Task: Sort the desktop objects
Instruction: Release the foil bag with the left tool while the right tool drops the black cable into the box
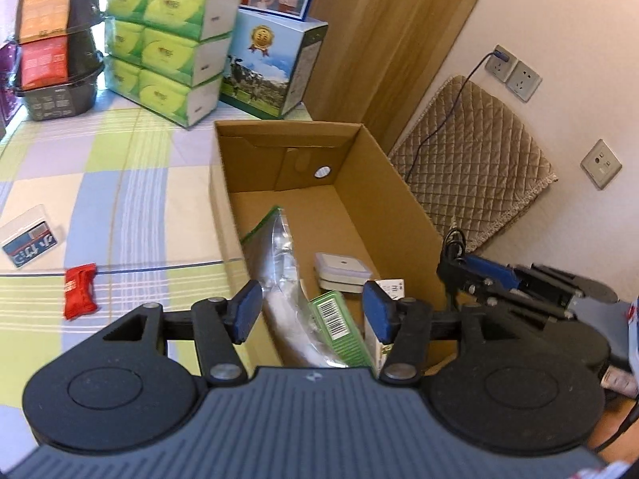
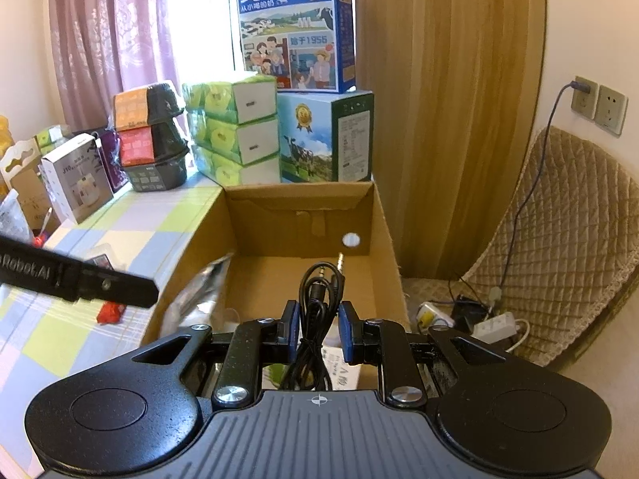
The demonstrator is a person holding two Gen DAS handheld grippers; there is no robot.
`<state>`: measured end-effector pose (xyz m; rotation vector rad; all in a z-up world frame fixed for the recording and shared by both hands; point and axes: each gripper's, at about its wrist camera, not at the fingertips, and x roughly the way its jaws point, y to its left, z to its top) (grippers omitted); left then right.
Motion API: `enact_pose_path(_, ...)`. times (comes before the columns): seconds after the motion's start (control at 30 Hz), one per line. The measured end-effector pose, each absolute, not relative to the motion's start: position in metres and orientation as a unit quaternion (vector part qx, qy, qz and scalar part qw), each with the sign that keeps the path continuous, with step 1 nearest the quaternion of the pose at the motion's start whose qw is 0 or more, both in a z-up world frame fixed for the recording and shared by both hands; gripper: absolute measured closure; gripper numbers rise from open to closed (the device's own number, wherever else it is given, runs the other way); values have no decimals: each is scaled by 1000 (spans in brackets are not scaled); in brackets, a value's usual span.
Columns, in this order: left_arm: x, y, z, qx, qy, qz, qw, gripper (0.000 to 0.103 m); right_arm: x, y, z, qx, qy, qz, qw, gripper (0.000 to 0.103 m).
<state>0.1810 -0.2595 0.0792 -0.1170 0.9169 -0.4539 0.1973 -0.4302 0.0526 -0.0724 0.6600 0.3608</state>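
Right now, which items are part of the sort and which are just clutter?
Job: cable in right gripper; box; red packet and card pack on the table; left gripper, empty.
Clutter: tissue packs, milk cartons, cushion.

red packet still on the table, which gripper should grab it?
Left. The left gripper is open and empty, nearer the red packet; the right gripper holds the black cable over the cardboard box.
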Motion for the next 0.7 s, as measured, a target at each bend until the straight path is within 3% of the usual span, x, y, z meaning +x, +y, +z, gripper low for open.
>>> enact_pose_path(0.07,177,-254,79,-51,435,-211,874,49,199,-430,55,-29,316,183,930,84)
enact_pose_path(0.13,172,-247,79,-49,431,-206,877,44,199,-431,57,-16,313,181,932,64)
enact_pose_path(0.17,169,-243,79,-49,428,-203,879,40,198,-432,59,-10,310,178,934,44)
enact_pose_path(0.2,165,-240,78,-46,426,-199,881,38,197,-433,60,-9,307,177,935,39)
enact_pose_path(0.43,141,-210,69,-49,423,-174,888,24,173,-442,65,16,306,170,937,36)
enact_pose_path(0.7,98,-173,58,-51,415,-142,897,6,114,-438,61,45,302,169,937,17)
